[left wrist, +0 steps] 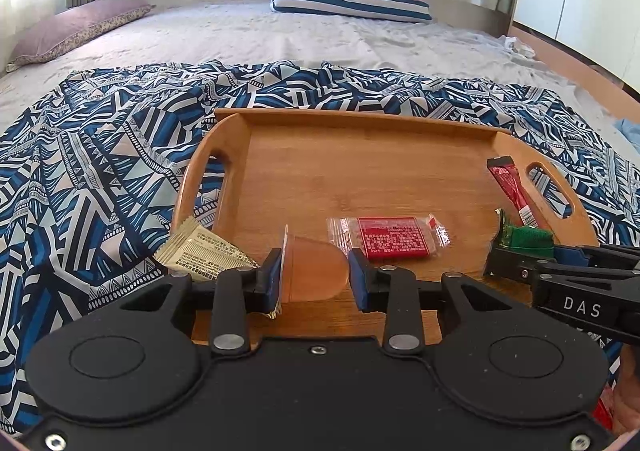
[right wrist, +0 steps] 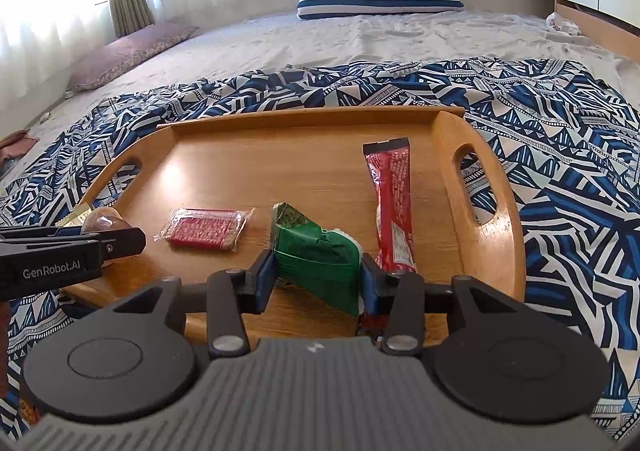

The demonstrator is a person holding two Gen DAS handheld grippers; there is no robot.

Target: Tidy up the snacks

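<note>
A wooden tray (left wrist: 352, 119) lies on a patterned cloth. My left gripper (left wrist: 316, 275) is shut on a translucent jelly cup (left wrist: 316, 271) turned on its side, just above the tray's near edge. A red flat biscuit pack (left wrist: 392, 237) lies behind it, and a red stick pack (left wrist: 512, 187) lies by the right handle. A beige sachet (left wrist: 200, 251) rests on the tray's left rim. My right gripper (right wrist: 318, 275) is shut on a crumpled green packet (right wrist: 316, 251) low over the tray (right wrist: 304, 117). At the left of the right wrist view, the left gripper (right wrist: 120, 241) shows from the side.
The blue and white patterned cloth (left wrist: 100, 171) covers the near part of a grey bed (left wrist: 280, 35). A purple pillow (left wrist: 76, 27) lies far left. A red cushion on a folded striped blanket (left wrist: 352, 3) sits at the back. Curtains hang behind the bed, and a wooden bed edge runs along the right.
</note>
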